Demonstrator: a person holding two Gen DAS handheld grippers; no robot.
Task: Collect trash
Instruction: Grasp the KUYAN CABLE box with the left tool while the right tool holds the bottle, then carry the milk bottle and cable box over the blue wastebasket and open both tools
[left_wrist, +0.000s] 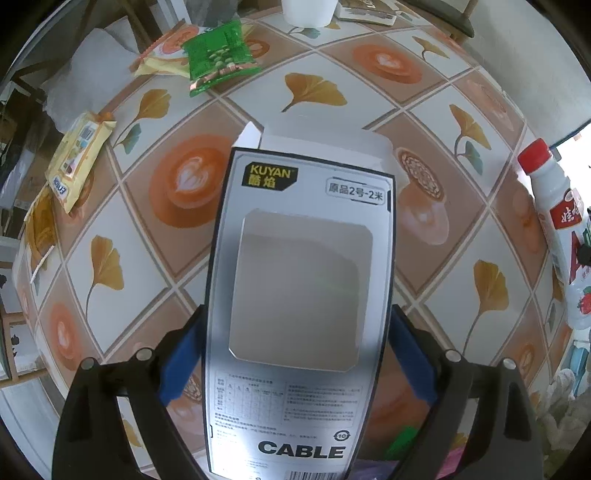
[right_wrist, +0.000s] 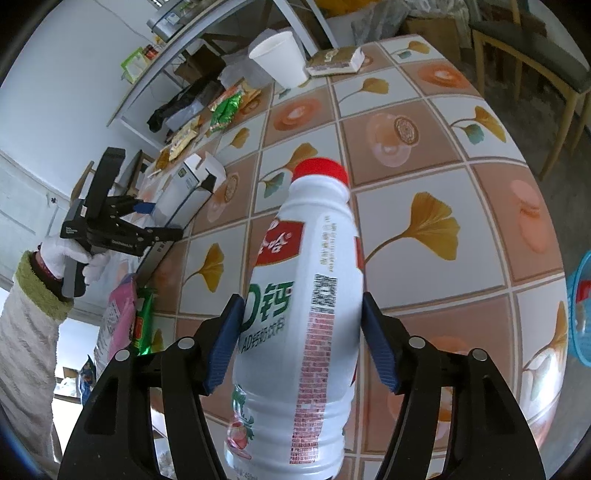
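My left gripper is shut on a grey cable box with an open end flap, held above the patterned table. The box and left gripper also show in the right wrist view. My right gripper is shut on a white drink bottle with a red cap, held above the table; the bottle shows at the right edge of the left wrist view. A green snack wrapper, an orange-white wrapper and a yellow packet lie on the table.
A white paper cup and a small flat box stand at the table's far edge. A blue basket sits off the right edge. Pink and green wrappers lie near the left edge. A wooden chair stands behind.
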